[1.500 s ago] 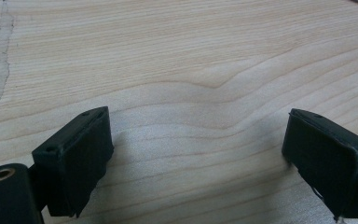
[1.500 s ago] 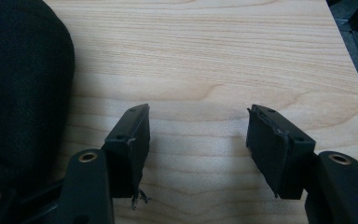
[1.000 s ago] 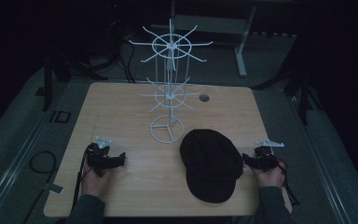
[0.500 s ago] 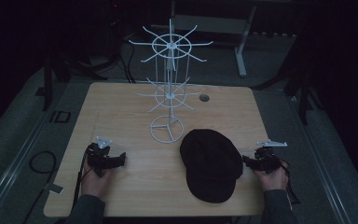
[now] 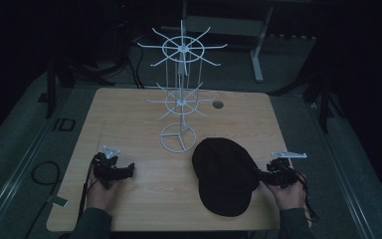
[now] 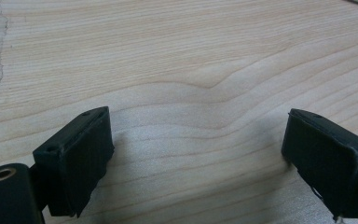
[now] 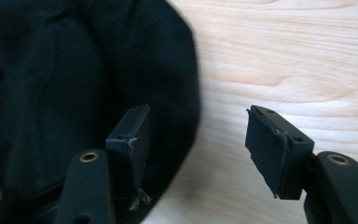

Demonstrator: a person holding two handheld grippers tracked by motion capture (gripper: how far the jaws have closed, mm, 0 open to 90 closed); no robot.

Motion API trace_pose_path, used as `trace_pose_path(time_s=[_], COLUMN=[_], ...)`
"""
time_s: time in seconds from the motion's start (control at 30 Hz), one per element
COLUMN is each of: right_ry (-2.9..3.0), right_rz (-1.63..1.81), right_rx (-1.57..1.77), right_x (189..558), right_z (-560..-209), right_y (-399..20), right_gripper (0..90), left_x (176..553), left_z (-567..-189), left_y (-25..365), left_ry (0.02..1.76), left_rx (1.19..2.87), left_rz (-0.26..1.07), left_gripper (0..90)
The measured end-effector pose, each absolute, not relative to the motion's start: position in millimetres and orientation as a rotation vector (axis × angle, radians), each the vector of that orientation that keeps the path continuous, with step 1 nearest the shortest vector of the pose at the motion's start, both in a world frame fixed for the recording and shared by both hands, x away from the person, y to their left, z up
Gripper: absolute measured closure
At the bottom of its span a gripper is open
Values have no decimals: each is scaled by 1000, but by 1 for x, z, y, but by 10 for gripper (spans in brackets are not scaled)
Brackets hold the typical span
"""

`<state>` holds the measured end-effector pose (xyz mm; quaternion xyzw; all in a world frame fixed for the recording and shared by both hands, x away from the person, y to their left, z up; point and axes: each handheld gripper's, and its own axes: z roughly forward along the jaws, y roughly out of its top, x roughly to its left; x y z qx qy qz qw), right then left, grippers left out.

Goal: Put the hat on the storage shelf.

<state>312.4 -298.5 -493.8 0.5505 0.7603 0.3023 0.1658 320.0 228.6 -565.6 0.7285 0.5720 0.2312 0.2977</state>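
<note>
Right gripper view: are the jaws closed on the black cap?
No, the right gripper stands open, one jaw over the black cap's edge, the other over bare table.

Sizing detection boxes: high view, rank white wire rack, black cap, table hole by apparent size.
1. white wire rack, tallest and widest, though mostly thin wire and open space.
2. black cap, the largest solid shape.
3. table hole, by far the smallest.
</note>
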Motion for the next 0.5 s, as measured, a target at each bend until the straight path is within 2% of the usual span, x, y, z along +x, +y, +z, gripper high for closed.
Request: trace_pose_path(time_s=[0.5], right_ry=[2233], right_rz=[755], right_rx=[1692], right_x=[327], right_z=[-517], right_y=[-281], right_gripper=[380], left_x=[320], left_z=[-566], left_y=[228], left_ry=[1514], left_rx=[1940], left_rz=[613], left_gripper=[93])
